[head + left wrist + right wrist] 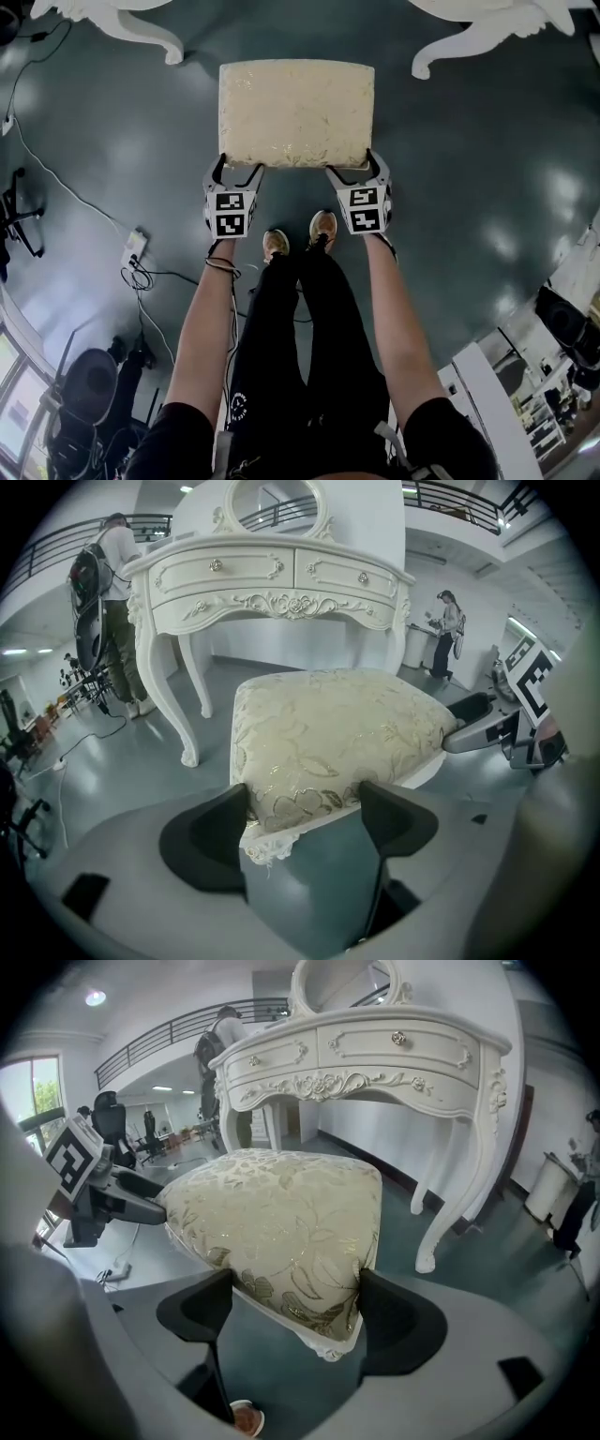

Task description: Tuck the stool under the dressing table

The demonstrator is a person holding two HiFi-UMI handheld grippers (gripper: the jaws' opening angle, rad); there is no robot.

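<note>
The white dressing table (272, 583) stands straight ahead of the cushioned stool (296, 112), whose long side lies crosswise, facing the gap between the table's legs but short of it. The left gripper (235, 172) and right gripper (354, 170) each pinch a near cushion corner. Only the gripper views show the knee space; the head view shows just the feet.

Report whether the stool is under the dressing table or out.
Out: the stool seat shows whole, in front of the dressing table, not beneath it.

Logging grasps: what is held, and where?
The stool: left gripper grips its near-left cushion corner, right gripper its near-right corner.
</note>
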